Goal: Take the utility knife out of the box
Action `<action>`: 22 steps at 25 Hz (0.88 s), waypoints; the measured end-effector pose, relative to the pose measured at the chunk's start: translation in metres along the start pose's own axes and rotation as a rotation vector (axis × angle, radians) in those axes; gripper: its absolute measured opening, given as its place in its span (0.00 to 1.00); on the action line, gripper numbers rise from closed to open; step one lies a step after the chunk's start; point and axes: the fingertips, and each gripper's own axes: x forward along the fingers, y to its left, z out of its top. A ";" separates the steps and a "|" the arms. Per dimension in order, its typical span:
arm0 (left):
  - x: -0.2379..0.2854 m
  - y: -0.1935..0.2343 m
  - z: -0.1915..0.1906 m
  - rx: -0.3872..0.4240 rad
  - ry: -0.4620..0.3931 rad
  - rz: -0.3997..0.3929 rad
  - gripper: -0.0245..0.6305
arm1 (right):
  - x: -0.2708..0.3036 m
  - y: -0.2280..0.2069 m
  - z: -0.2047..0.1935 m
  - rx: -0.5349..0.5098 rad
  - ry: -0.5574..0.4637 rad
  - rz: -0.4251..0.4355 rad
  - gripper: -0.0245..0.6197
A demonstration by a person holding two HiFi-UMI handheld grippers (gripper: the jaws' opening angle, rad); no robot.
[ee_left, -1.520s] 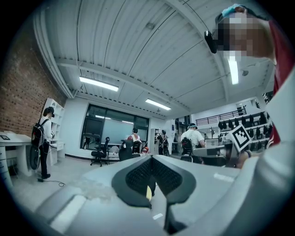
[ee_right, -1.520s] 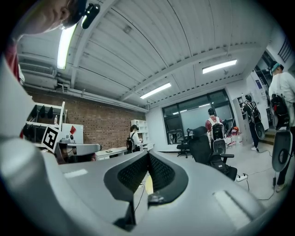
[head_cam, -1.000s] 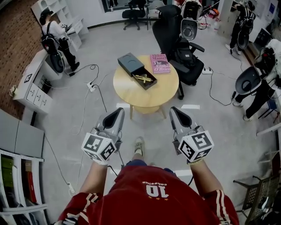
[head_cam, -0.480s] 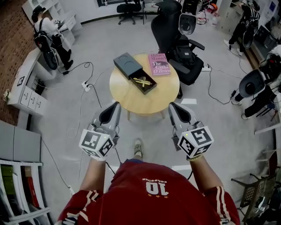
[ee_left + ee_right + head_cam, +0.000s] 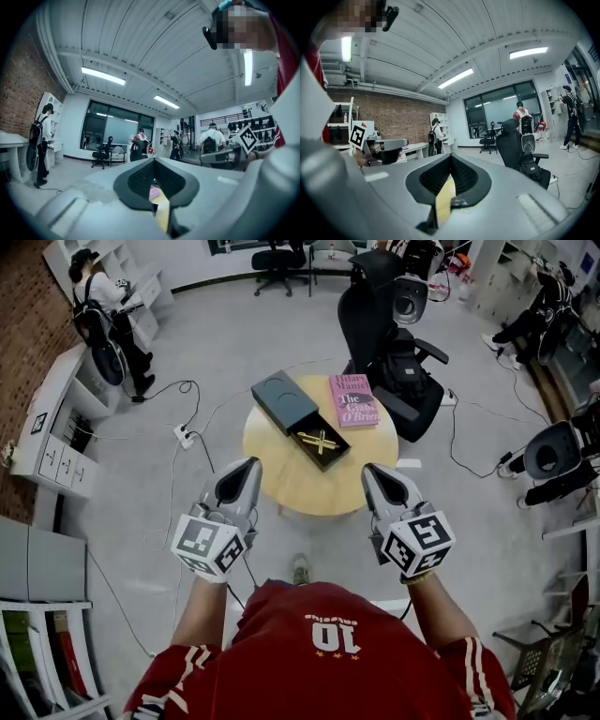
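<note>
Left gripper (image 5: 246,472): clenched, nothing between jaws. Right gripper (image 5: 377,474): likewise clenched, empty. You hold both just short of near edge of round table (image 5: 291,486).
Box (image 5: 284,397): at table centre, drawer slid out toward you.
Utility knife (image 5: 319,441): gold-coloured, in open drawer, well apart from both grippers.
Pink book (image 5: 354,401): far right of table, beside box.
Step in hand, judged: approach. Close on table. Release right jaws before descent. Align jaws across knife body, clear of drawer walls. Steady box with left gripper if it slides.
</note>
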 end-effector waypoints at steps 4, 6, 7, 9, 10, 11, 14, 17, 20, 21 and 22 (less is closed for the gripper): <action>0.014 0.035 0.001 -0.017 -0.001 -0.011 0.04 | 0.033 -0.004 0.003 -0.006 0.021 -0.018 0.04; 0.018 0.049 0.002 -0.030 -0.003 -0.024 0.04 | 0.046 -0.003 0.007 -0.007 0.022 -0.032 0.04; 0.020 0.053 0.001 -0.034 -0.004 -0.031 0.04 | 0.051 -0.003 0.008 -0.007 0.021 -0.037 0.04; 0.025 0.060 -0.001 -0.037 -0.003 -0.045 0.04 | 0.058 -0.002 0.009 -0.009 0.021 -0.046 0.04; 0.028 0.063 -0.002 -0.040 -0.002 -0.050 0.04 | 0.061 -0.002 0.009 -0.010 0.023 -0.051 0.04; 0.031 0.065 -0.003 -0.046 -0.002 -0.055 0.04 | 0.063 -0.003 0.009 -0.010 0.026 -0.056 0.04; 0.037 0.068 -0.004 -0.063 -0.006 -0.069 0.04 | 0.068 -0.007 0.006 -0.011 0.040 -0.070 0.04; 0.045 0.069 -0.007 -0.067 -0.002 -0.080 0.04 | 0.073 -0.013 0.002 -0.010 0.043 -0.084 0.04; 0.050 0.066 -0.009 -0.071 -0.004 -0.085 0.04 | 0.076 -0.019 -0.004 -0.013 0.047 -0.086 0.04; 0.051 0.066 -0.009 -0.070 -0.006 -0.087 0.04 | 0.079 -0.021 -0.004 -0.018 0.046 -0.086 0.04; 0.053 0.065 -0.008 -0.068 -0.008 -0.088 0.04 | 0.081 -0.023 -0.004 -0.026 0.044 -0.085 0.04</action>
